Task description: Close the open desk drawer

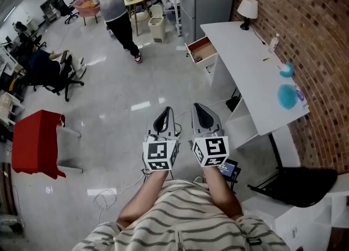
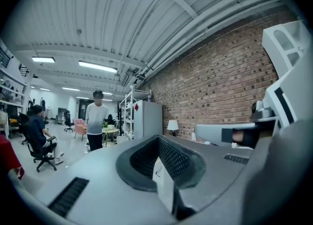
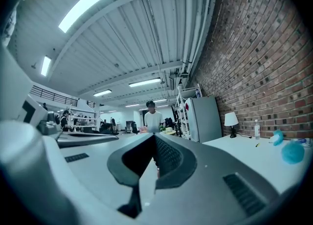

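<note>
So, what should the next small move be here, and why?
Probably step forward along the desk toward the drawer. It stands pulled out at the desk's far end, while the left tool and right tool are both shut, empty and held near the body, well short of it.

Open floor (image 1: pixel 163 89) leads to the drawer (image 1: pixel 203 51); desk (image 1: pixel 245 70) borders the right.
</note>
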A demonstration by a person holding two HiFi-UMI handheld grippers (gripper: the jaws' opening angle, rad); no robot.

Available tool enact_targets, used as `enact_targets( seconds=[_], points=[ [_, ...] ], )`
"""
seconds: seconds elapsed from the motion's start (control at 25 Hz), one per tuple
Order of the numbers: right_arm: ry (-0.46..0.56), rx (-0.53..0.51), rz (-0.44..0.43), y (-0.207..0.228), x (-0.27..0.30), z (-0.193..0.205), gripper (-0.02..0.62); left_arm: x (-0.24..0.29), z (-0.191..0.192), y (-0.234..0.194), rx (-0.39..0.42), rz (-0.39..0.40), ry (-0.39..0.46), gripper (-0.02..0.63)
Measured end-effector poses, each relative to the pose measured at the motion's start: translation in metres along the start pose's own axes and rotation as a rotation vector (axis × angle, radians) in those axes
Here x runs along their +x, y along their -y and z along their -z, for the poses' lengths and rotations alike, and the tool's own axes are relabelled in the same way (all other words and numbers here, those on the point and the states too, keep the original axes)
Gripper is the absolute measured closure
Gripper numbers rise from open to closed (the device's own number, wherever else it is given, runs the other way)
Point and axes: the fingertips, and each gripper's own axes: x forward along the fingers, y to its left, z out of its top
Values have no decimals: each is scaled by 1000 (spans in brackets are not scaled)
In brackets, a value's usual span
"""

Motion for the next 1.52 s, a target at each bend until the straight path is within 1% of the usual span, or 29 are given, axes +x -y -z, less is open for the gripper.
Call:
enact_targets(
  seconds=[0.16, 0.36, 0.52, 0.68, 0.92, 1.08, 1.36, 1.52],
  points=[
    [-1, -5, -28, 11, -12, 2, 584, -3, 7, 18, -3, -34, -12, 611],
    [-12, 10, -39, 28, -14, 9, 584, 5, 12, 32, 11, -49, -28, 611],
    [-8, 17, -44, 38, -6, 10, 584, 17, 11, 35, 20, -52, -25, 611],
    [-21, 14, -45, 48, 11, 16, 584, 35, 21, 29, 5, -64, -44, 611],
    [-43, 2, -49, 64, 61, 25, 584, 85, 25, 7, -14, -69, -37, 611],
    [-50, -11, -54, 78, 110, 30, 584, 132, 29, -16, -20, -73, -38, 611],
    [-55, -22, -36, 106, 190, 21, 584, 209, 12, -53, -27, -66, -26, 611],
    [-55, -26, -20, 119, 234, 15, 584, 254, 1, -74, -16, -50, -14, 611]
  ],
)
